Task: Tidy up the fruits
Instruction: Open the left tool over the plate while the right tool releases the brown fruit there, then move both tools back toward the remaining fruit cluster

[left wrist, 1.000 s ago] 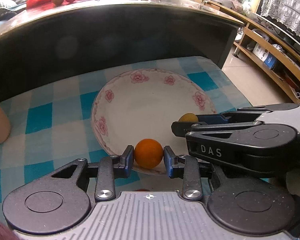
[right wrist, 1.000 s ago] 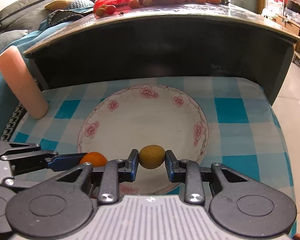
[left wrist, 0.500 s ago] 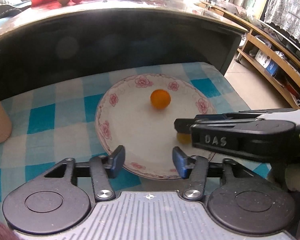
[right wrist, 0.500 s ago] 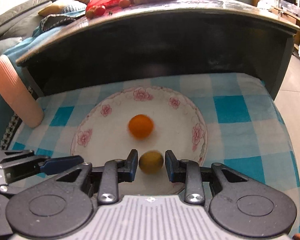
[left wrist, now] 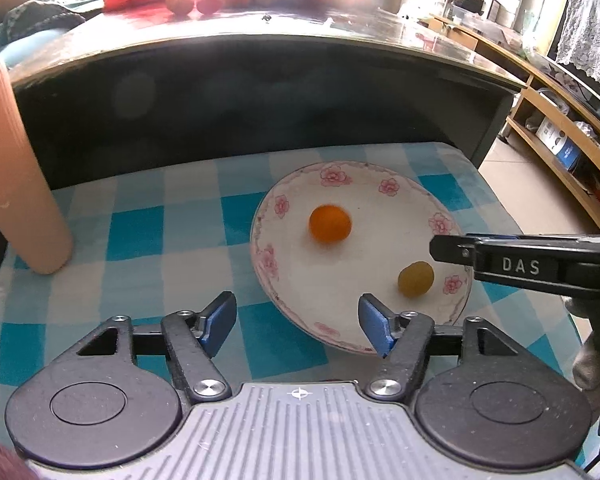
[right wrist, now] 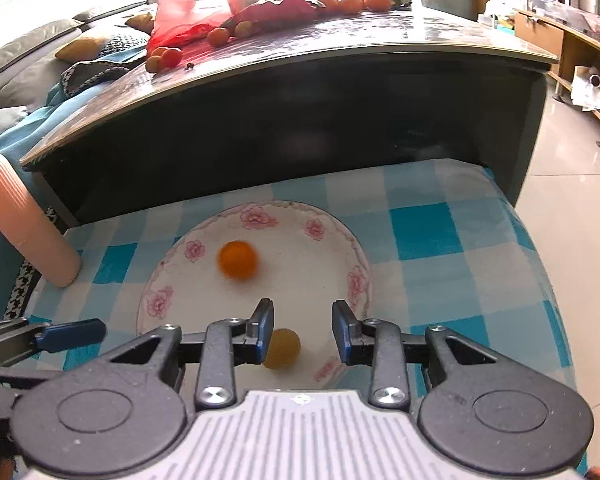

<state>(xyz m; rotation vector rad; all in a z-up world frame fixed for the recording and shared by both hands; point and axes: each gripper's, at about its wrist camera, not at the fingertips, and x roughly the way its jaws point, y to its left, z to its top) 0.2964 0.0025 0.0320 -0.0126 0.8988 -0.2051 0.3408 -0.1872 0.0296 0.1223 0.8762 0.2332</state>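
Note:
A white plate with pink flowers (left wrist: 380, 204) (right wrist: 312, 264) lies on the blue checked cloth. An orange fruit (left wrist: 330, 224) (right wrist: 238, 259) rests near the plate's middle. A yellow-green fruit (left wrist: 416, 279) (right wrist: 282, 348) lies by its near rim. My left gripper (left wrist: 297, 324) hovers over the plate's near left edge, its jaws opening with nothing between them. My right gripper (right wrist: 303, 332) stands above the yellow-green fruit with its jaws apart. The fruit shows beside the left finger, free on the plate. From the side, the right gripper (left wrist: 452, 248) reaches in over the plate's right rim.
A pink ribbed cylinder (left wrist: 20, 168) (right wrist: 24, 224) stands at the cloth's far left. Behind the cloth rises a dark table (right wrist: 300, 128) with several small fruits (right wrist: 220, 36) and a red bag. A wooden shelf (left wrist: 560, 140) lines the right; a sofa (right wrist: 20, 60) sits far left.
The left jaws opened and let the orange fruit go; it rolled to the plate's middle. The right jaws released the yellow-green fruit onto the plate. Both grippers drew back slightly.

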